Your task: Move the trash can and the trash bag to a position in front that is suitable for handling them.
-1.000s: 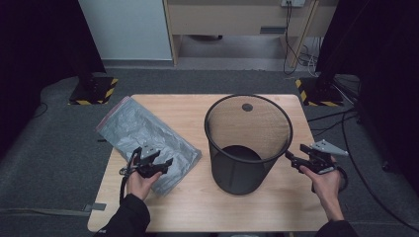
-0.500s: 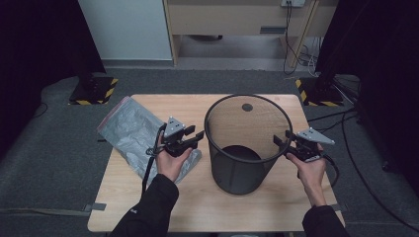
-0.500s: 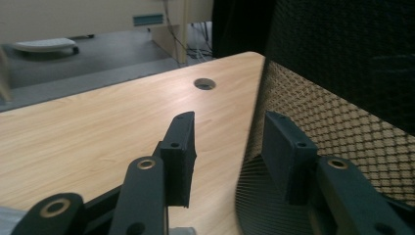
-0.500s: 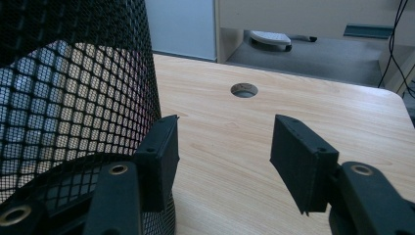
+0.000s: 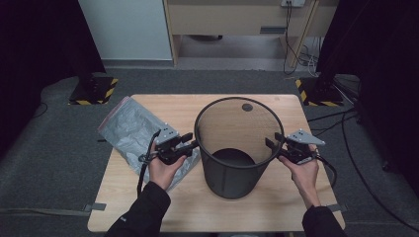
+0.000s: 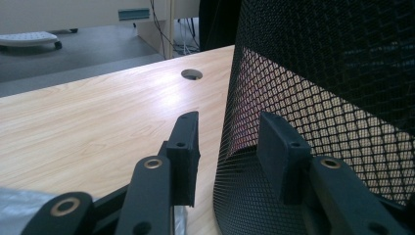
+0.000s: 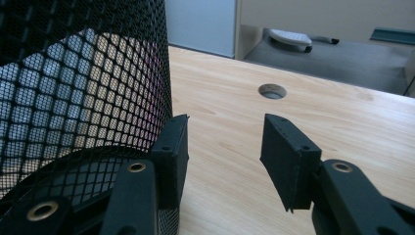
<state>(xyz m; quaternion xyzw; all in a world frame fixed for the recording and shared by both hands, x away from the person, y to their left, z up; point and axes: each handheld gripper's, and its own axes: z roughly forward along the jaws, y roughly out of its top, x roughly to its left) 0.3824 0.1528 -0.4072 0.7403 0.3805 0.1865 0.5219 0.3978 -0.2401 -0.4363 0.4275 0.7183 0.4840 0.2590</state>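
Wooden tabletop (image 5: 276, 207) under dim light, dark floor all round and a cabinet behind — that is the setting. At far left a grey plastic bag (image 5: 129, 132) lies flat, its near corner under the left hand. The left gripper (image 5: 190, 143) sits at the rim of the black mesh bin (image 5: 232, 182), which stands upright at mid-table; in the left gripper view its jaws straddle the mesh wall, one inside and one outside. They have just been closing, yet a gap shows beside the outer pad (image 6: 185, 147), so nothing is clamped yet. The right gripper (image 5: 271, 144) meets the opposite rim; its jaws have been closing too, the wall lies against one pad (image 7: 172, 147) and the other stands apart — released.

My worry: thin mesh can flex or slip from a shallow bite, and uneven lifting would tip the bin. A cable hole (image 5: 247, 106) lies beyond; nothing blocks either hand.
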